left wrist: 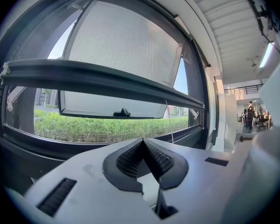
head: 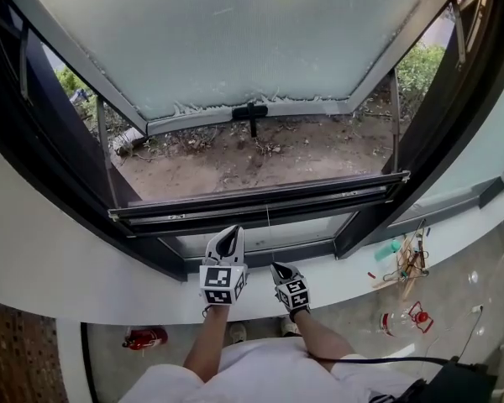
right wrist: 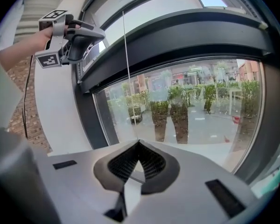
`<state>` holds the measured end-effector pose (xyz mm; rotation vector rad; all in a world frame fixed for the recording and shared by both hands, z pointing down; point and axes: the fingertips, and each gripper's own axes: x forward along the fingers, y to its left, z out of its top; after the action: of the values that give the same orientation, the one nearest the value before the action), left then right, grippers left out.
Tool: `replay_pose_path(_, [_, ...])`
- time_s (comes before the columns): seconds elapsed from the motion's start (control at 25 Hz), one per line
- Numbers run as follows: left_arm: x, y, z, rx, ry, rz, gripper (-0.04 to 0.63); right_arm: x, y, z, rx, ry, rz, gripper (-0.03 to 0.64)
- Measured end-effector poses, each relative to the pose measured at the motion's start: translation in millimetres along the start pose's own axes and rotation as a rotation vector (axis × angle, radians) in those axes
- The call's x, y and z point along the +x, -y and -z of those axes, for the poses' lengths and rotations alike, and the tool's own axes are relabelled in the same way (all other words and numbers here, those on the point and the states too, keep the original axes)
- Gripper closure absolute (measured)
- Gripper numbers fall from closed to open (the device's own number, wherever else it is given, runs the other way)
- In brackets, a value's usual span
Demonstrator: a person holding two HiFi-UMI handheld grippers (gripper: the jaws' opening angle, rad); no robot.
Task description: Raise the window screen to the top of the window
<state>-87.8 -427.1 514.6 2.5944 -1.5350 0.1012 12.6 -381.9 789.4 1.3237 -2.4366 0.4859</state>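
Since the screen bar sits low across the window, far from the top, I'd judge nearly the whole raise is left to do. Left gripper: jaws together, pads meeting, nothing I can see between them. It's up near the bar, higher than the right one. Pull cord hangs from the bar just right of the left gripper. As far as the left gripper view shows, it runs beside the tips, not in them. Right gripper: jaws together, and the cord runs straight down into its tips, so I read it as clamped on the cord, the only grip on it. Risks, my call: 1) a thin cord in 1 pair of pads can slip under load, so the bar stalls or drops back. 2) If the left is meant to take over hand-over-hand, it's shut on air, and letting go with the right would leave 0 grips. 3) The cord leaves the bar near mid-span, but a pull angled sideways could cock the bar and bind its right end against the side frame. 4) A jerk could fray or snap the cord where it meets the bar.
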Motion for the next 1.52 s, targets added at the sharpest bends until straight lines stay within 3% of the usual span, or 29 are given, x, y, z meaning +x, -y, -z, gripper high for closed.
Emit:
replay_pose_path(0.32, [-2,0,-8,-0.014,0.006,0.023,0.594,5,-8,-34,-0.015,0.081,-0.013,0.615])
replay_pose_path(0.72, [-9,7,-9,-0.006,0.010,0.037,0.594,-1,-4,-38,0.026,0.110,0.004,0.615])
replay_pose_path(1.52, [-29,-14,-11,-0.040,0.026,-0.042,0.594,-5,-11,-75,0.008,0.207,-0.019,0.615])
